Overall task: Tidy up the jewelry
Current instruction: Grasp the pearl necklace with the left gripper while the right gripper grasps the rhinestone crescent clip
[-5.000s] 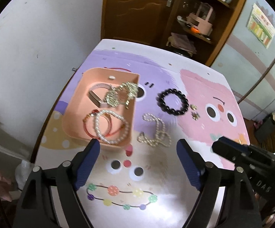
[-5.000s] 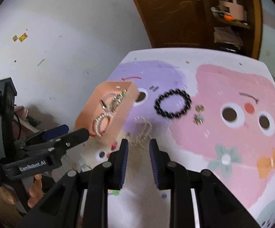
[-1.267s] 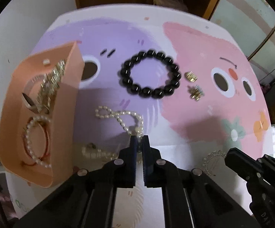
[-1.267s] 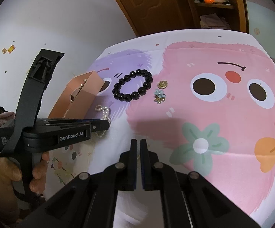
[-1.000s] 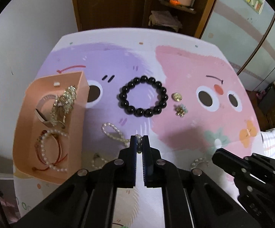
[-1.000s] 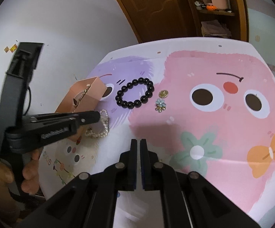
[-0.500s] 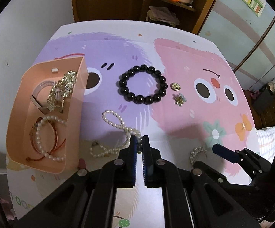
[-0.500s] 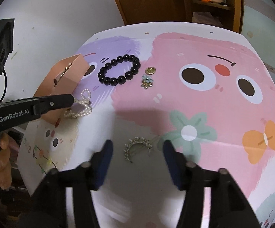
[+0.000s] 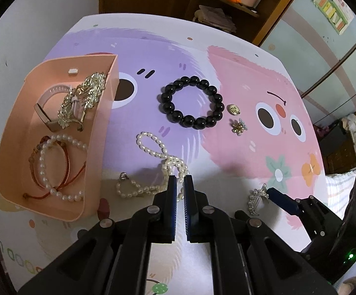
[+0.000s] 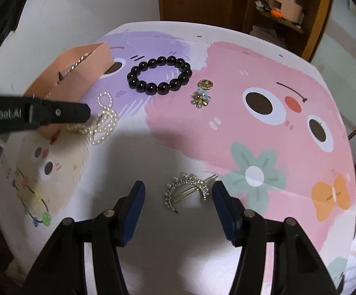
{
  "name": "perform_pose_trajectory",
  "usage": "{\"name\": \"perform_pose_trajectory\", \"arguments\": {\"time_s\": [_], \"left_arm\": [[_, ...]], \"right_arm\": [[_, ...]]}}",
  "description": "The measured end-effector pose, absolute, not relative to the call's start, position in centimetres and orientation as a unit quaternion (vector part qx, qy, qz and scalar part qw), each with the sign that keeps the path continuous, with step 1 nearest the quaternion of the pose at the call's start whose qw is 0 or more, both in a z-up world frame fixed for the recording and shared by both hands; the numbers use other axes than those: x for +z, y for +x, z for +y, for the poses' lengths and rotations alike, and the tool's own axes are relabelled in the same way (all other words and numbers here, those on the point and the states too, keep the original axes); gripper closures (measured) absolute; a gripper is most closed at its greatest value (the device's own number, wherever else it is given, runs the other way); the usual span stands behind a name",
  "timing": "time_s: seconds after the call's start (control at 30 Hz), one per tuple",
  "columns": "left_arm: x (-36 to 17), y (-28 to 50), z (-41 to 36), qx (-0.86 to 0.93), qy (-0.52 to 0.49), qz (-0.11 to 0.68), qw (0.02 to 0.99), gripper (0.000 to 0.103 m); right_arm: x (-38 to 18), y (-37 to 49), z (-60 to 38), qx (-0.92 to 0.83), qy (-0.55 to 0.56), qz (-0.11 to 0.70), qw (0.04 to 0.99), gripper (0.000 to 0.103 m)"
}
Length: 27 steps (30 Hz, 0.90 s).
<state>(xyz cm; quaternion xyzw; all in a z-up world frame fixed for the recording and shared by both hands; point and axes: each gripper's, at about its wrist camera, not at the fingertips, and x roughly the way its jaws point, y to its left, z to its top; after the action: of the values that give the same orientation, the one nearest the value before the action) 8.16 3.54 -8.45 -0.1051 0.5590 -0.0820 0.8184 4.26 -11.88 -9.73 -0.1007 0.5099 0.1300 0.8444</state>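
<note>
Left claw (image 9: 180, 184) pinching pearl necklace (image 9: 153, 152) beside tray (image 9: 10, 147): limp, slippery. Right claw (image 10: 178, 196) wide around stiff hairpin (image 10: 187, 189); I'd grip its bar.

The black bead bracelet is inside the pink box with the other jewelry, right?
Not quite. The black bead bracelet lies on the table, to the right of the pink box, not inside it. The left wrist view shows this. The box does hold other jewelry.
</note>
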Motion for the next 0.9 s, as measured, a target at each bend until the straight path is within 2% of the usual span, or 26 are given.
{"name": "perform_pose_trajectory", "arguments": {"time_s": [0.07,0.13,0.17,0.33,0.43,0.77,0.9], "left_arm": [[-8.6,8.2,3.6,-0.084,-0.108,0.561,0.816,0.098],[-8.8,8.4,3.7,-0.084,-0.113,0.565,0.813,0.091],[-8.9,8.5,3.7,-0.086,-0.118,0.569,0.809,0.087],[-9.5,9.1,3.4,-0.087,-0.129,0.579,0.801,0.054],[-9.5,9.5,3.0,-0.078,-0.121,0.574,0.806,0.041],[-11.2,13.1,0.8,-0.030,-0.051,0.617,0.785,0.042],[-11.4,13.9,-0.1,-0.019,0.008,0.644,0.764,0.052]], "right_arm": [[-9.7,4.2,-12.1,0.130,-0.099,0.507,0.846,0.049],[-9.6,4.1,-12.3,0.132,-0.100,0.503,0.848,0.066],[-9.5,4.2,-12.4,0.133,-0.100,0.504,0.847,0.066],[-9.5,4.0,-12.4,0.138,-0.102,0.500,0.849,0.066],[-9.5,4.1,-12.4,0.142,-0.097,0.500,0.849,0.066],[-9.5,4.2,-12.6,0.153,-0.090,0.502,0.846,0.066],[-9.4,4.3,-12.8,0.159,-0.079,0.507,0.843,0.066]]}}
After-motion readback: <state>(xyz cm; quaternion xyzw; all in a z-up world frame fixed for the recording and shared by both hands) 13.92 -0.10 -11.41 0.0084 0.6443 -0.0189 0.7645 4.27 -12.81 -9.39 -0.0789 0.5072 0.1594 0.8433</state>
